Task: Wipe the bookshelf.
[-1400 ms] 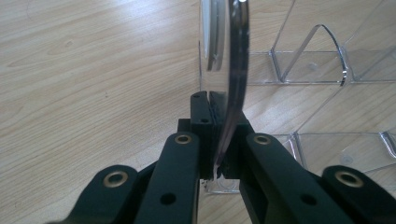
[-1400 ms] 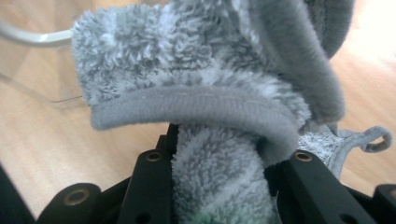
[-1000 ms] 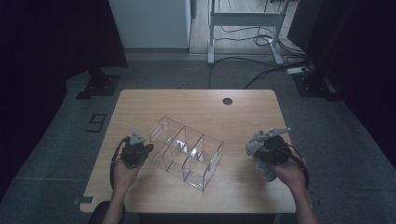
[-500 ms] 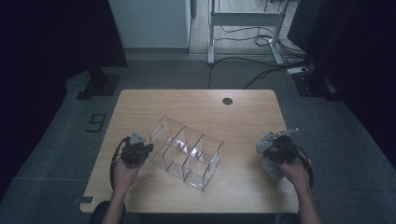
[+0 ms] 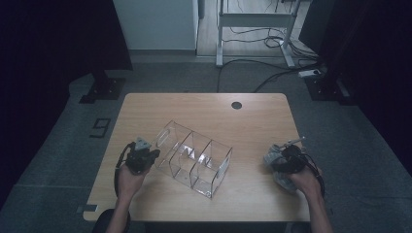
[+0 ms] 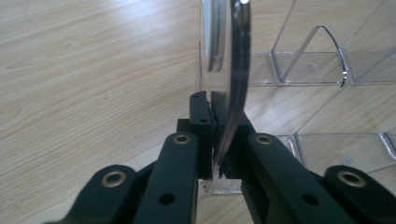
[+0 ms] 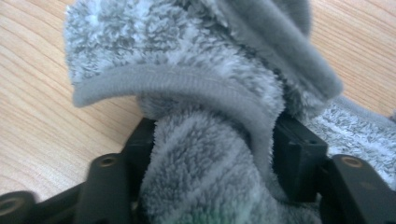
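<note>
A clear acrylic organizer [image 5: 194, 158] with three compartments lies askew on the wooden table [image 5: 204, 111]. My left gripper [image 5: 145, 156] is at its left end, shut on a thin clear wall [image 6: 233, 70] that stands on edge between the jaws of the gripper [image 6: 217, 121]. Near the table's right edge, my right gripper [image 5: 284, 160] rests low with a grey fluffy cloth [image 5: 272, 156]. In the right gripper view the cloth [image 7: 187, 60] bunches between the jaws of that gripper [image 7: 210, 140], which have just been opening and now stand spread around it.
A round cable hole [image 5: 236, 105] sits in the table's far edge. Beyond the table stand a desk frame with cables [image 5: 252, 19] and a dark stand base [image 5: 99, 90] on the grey floor. A floor marking [image 5: 99, 127] lies left of the table.
My right hand has moved down and toward the table's right edge, bringing the cloth onto the table. The left hand and the organizer have stayed put.
</note>
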Available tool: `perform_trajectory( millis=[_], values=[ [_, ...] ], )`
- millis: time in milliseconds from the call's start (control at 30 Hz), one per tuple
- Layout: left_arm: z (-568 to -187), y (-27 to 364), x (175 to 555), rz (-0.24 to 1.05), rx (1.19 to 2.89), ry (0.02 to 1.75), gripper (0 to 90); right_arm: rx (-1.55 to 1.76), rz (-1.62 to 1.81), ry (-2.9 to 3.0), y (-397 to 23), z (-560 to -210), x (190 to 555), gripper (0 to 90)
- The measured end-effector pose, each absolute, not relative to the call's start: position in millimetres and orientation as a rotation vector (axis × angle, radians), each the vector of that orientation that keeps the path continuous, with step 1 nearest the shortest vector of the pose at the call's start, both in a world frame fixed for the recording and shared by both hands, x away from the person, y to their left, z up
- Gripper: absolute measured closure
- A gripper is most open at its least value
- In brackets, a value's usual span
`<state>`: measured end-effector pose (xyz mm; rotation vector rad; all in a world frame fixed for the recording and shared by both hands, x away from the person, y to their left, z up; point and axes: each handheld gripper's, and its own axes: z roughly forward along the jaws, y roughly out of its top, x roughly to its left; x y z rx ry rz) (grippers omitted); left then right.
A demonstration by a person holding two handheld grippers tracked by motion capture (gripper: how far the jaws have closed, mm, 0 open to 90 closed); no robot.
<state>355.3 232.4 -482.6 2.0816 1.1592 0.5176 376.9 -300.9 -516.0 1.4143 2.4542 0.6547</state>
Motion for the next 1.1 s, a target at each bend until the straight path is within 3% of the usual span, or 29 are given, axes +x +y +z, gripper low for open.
perform_trajectory(
  millis=[300,567,733,1100],
  values=[
    [-476.9,235.5,351.7,0.507,2.055,1.144,65.5,1.365,0.718,2.437,-298.9,-500.5,371.9,30.3],
    [-470.6,237.2,345.2,0.509,2.053,1.127,59.5,1.317,0.822,2.436,-293.1,-484.6,365.7,28.1],
    [-463.5,239.4,338.3,0.522,2.036,1.115,62.1,1.284,0.884,2.428,-286.9,-474.3,362.1,28.2],
    [-458.1,240.9,333.1,0.561,2.037,1.128,81.7,1.127,1.035,2.511,-257.2,-459.8,358.5,33.1]
  ],
)
